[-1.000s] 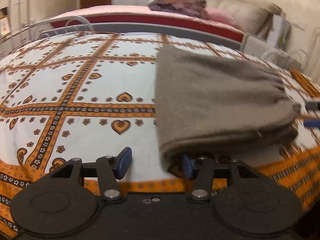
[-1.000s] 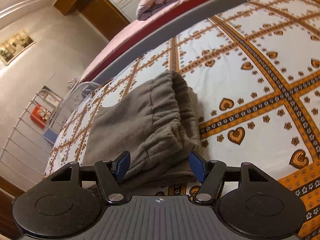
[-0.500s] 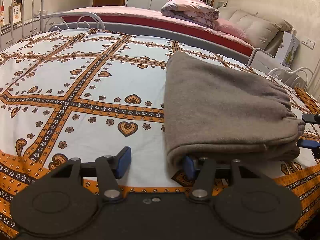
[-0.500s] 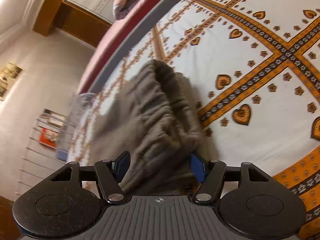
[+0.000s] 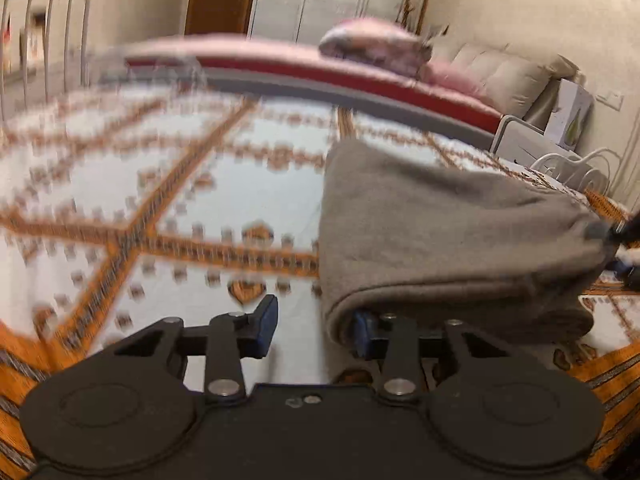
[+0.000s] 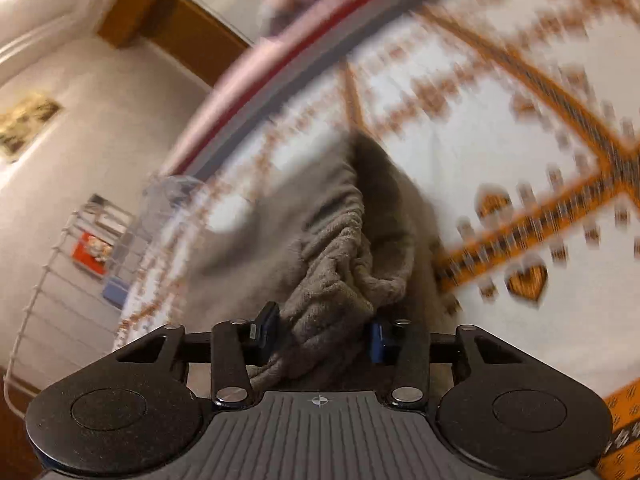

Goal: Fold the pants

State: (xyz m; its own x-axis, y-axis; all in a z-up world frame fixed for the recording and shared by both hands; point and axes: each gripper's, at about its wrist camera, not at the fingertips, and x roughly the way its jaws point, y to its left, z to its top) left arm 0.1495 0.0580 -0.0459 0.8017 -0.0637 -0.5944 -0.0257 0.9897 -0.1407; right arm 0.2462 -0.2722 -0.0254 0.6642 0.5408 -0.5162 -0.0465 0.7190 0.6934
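Note:
The grey-brown pants (image 5: 440, 236) lie folded in a thick stack on the patterned bedspread (image 5: 160, 200). My left gripper (image 5: 316, 328) is at the stack's near folded corner, jaws open; its right finger is tucked under the fold, its left finger over bare bedspread. In the right wrist view my right gripper (image 6: 320, 332) has closed partway around the bunched elastic waistband (image 6: 332, 264), which fills the gap between the pads. The right gripper's tips also show at the far right of the left wrist view (image 5: 624, 248), at the waistband end.
The bedspread (image 6: 520, 128) is white with orange heart borders. Behind it stands a second bed with a pink cover (image 5: 280, 60) and pillows (image 5: 372, 40). A white metal rail (image 5: 568, 164) is at the right, a wall rack (image 6: 80, 248) at the left.
My right gripper's jaws narrowed onto the waistband and the fabric bunched up between them. Both views shifted and blurred; the left gripper stays at the folded corner with its right finger under the fold.

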